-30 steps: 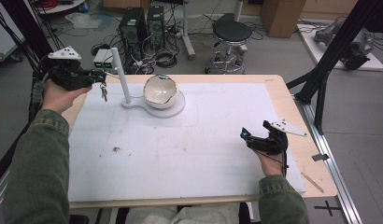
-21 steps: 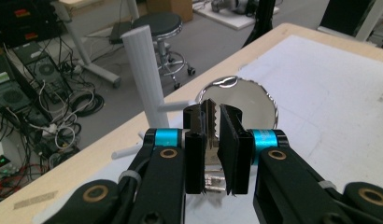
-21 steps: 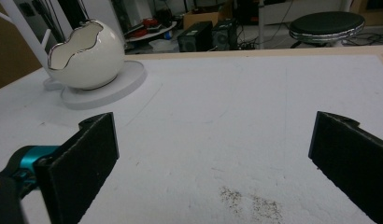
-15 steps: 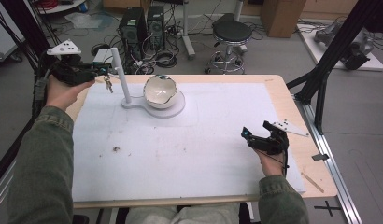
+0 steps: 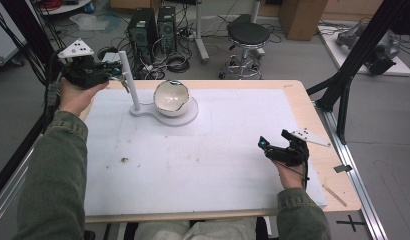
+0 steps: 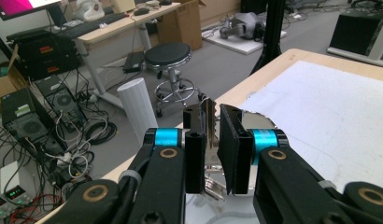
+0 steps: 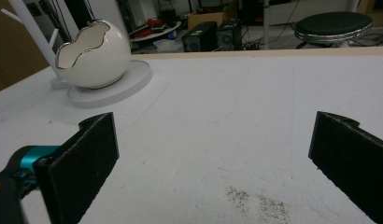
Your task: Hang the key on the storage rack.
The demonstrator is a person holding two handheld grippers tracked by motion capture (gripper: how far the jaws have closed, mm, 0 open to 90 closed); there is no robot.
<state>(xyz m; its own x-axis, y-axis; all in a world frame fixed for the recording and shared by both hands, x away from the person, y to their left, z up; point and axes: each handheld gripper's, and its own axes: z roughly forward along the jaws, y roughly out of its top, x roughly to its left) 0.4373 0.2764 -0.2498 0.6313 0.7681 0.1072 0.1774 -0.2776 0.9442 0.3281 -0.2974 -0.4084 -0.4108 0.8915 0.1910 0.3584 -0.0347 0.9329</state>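
Keys (image 6: pixel 209 122) sit pinched between the narrow jaws of the left gripper (image 6: pixel 211 140), raised beside the white post (image 5: pixel 129 80) at the table's (image 5: pixel 293 95) far left corner; their lower part is hidden behind the jaws. Right gripper (image 7: pixel 213 158) rests wide apart and holds nothing, low over the white mat (image 5: pixel 213 150), well apart from the egg-shaped bowl (image 5: pixel 170 98)

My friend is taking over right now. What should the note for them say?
Left gripper: shut on a key, held up by the top of the white post.
Right gripper: open, holding nothing, resting low over the white mat.
The post stands on a white stand beside the egg-shaped bowl.
Done: key picked up.
Left: probably hanging the key on the post or dropping it in the bowl; I cannot tell which.
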